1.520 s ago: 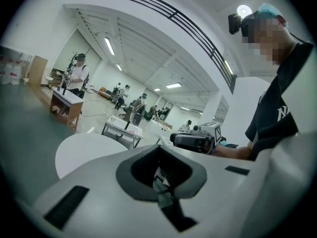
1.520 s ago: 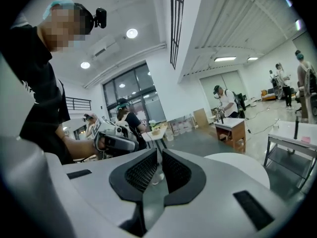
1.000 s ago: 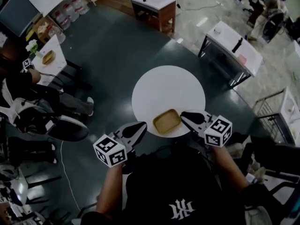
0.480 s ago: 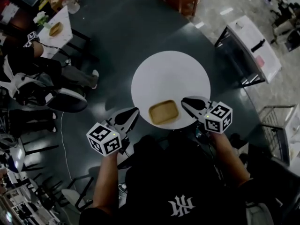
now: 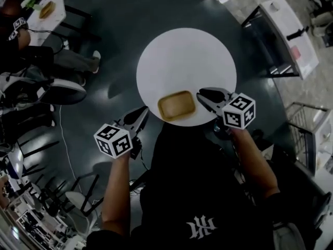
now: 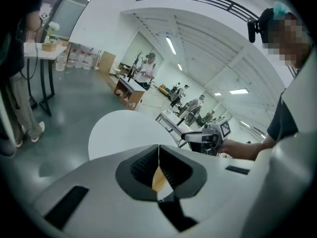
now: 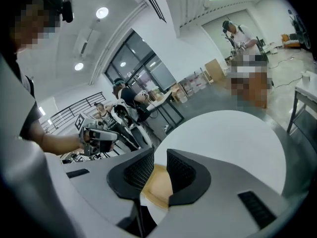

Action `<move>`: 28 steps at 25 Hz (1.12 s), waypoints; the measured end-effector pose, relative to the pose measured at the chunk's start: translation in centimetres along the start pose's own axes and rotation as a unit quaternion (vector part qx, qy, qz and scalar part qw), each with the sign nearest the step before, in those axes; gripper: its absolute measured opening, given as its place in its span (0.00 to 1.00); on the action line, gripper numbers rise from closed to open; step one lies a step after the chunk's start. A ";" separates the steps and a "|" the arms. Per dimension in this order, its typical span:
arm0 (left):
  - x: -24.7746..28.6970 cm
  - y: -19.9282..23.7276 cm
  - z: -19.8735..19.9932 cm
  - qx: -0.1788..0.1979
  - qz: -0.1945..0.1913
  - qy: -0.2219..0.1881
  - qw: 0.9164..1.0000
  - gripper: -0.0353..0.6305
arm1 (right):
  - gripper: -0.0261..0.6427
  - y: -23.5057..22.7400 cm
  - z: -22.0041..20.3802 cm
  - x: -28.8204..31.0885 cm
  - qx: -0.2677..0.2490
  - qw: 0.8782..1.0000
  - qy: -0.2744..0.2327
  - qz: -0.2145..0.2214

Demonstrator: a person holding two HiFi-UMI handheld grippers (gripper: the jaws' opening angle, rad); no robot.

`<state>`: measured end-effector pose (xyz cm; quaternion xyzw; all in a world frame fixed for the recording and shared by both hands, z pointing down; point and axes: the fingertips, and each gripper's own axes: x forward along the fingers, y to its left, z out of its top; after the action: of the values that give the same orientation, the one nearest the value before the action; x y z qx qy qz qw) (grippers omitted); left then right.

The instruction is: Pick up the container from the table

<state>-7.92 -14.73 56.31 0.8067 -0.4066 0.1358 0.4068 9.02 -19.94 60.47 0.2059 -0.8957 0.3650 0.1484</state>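
Container (image 5: 177,105) on table (image 5: 187,56); left gripper (image 5: 140,113) jaws pressed together, right gripper (image 5: 201,93) jaws opening, empty

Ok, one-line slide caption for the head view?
Left gripper and right gripper flank a shallow tan rectangular container on a round white table; right jaws opening, nothing between.

1. A dark, glossy floor (image 5: 119,40) spreads all around.
2. A white rectangular desk (image 5: 281,20) stands at upper right (dark legs beneath).
3. Strip lights (image 6: 170,45) line the white ceiling (image 6: 213,53).
4. Dark-framed glazing (image 7: 141,71), possibly doors, runs behind.
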 end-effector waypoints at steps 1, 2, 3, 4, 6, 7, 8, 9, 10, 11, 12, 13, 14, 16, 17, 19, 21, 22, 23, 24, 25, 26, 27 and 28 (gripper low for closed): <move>0.5 0.7 -0.8 -0.012 0.005 0.006 1.000 0.06 | 0.17 -0.3 -0.6 0.2 0.006 1.000 0.010 0.000; 1.0 1.6 -1.5 -0.023 0.011 0.012 1.000 0.06 | 0.18 -0.7 -1.0 0.4 0.012 1.000 0.018 -0.001; 1.5 2.4 -2.1 -0.032 0.015 0.016 0.999 0.06 | 0.18 -1.1 -1.4 0.7 0.017 1.000 0.023 -0.004; 2.0 3.2 -2.6 -0.038 0.018 0.021 0.999 0.06 | 0.18 -1.5 -1.7 0.9 0.022 0.999 0.027 -0.007; 2.9 4.4 -3.6 -0.048 0.017 0.031 0.998 0.06 | 0.18 -2.3 -2.3 1.5 0.033 0.999 0.033 -0.014; 3.3 4.7 -4.1 -0.053 0.014 0.037 0.998 0.08 | 0.18 -2.6 -2.7 1.7 0.040 0.998 0.037 -0.017; 3.7 5.0 -4.7 -0.057 0.011 0.043 0.997 0.09 | 0.18 -2.8 -3.3 2.0 0.047 0.998 0.042 -0.019; 4.2 5.3 -5.2 -0.061 0.009 0.049 0.997 0.10 | 0.18 -3.0 -3.8 2.4 0.054 0.997 0.047 -0.019; 4.6 5.5 -5.7 -0.065 0.007 0.056 0.996 0.11 | 0.18 -3.1 -4.4 2.7 0.061 0.997 0.051 -0.019; 5.0 5.7 -6.2 -0.069 0.006 0.062 0.996 0.12 | 0.18 -3.2 -4.9 3.1 0.067 0.996 0.055 -0.019; 5.3 6.0 -6.6 -0.073 0.006 0.068 0.995 0.12 | 0.19 -3.2 -5.3 3.3 0.072 0.996 0.058 -0.019; 5.6 6.1 -7.0 -0.076 0.007 0.073 0.994 0.14 | 0.19 -3.4 -5.7 3.6 0.076 0.995 0.061 -0.020; 5.9 6.3 -7.3 -0.078 0.007 0.077 0.994 0.14 | 0.20 -3.5 -6.1 3.7 0.080 0.994 0.064 -0.022; 6.4 6.5 -8.1 -0.081 0.009 0.085 0.993 0.15 | 0.21 -4.0 -6.9 4.0 0.086 0.993 0.071 -0.027; 6.6 6.6 -8.4 -0.084 0.011 0.088 0.993 0.16 | 0.22 -4.3 -7.2 4.2 0.089 0.993 0.075 -0.030; 7.0 6.8 -9.0 -0.092 0.015 0.092 0.991 0.17 | 0.24 -4.6 -7.9 4.5 0.094 0.992 0.084 -0.033; 7.4 6.9 -9.7 -0.101 0.018 0.098 0.990 0.18 | 0.25 -4.8 -8.4 4.6 0.098 0.990 0.092 -0.031; 7.6 6.9 -10.1 -0.105 0.019 0.101 0.989 0.19 | 0.25 -4.8 -8.7 4.7 0.100 0.990 0.096 -0.030; 7.7 6.9 -10.4 -0.110 0.019 0.105 0.988 0.21 | 0.25 -4.9 -8.9 4.8 0.101 0.990 0.098 -0.029; 7.9 6.9 -10.8 -0.116 0.019 0.109 0.987 0.23 | 0.25 -4.9 -9.2 5.0 0.101 0.989 0.100 -0.029; 7.9 7.0 -11.1 -0.121 0.019 0.112 0.986 0.24 | 0.25 -4.9 -9.6 5.2 0.100 0.989 0.103 -0.030; 7.9 7.1 -11.3 -0.125 0.019 0.116 0.985 0.24 | 0.25 -4.9 -10.0 5.4 0.100 0.989 0.107 -0.032; 7.9 7.1 -11.6 -0.128 0.020 0.120 0.984 0.24 | 0.25 -4.9 -10.4 5.6 0.100 0.988 0.113 -0.034; 7.9 7.2 -11.9 -0.131 0.022 0.125 0.983 0.24 | 0.25 -4.9 -10.9 5.8 0.101 0.987 0.118 -0.035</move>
<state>-7.09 -12.37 72.12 0.7142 -0.3843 0.1901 0.5533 7.54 -16.84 73.28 0.2066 -0.8226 0.4700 0.2444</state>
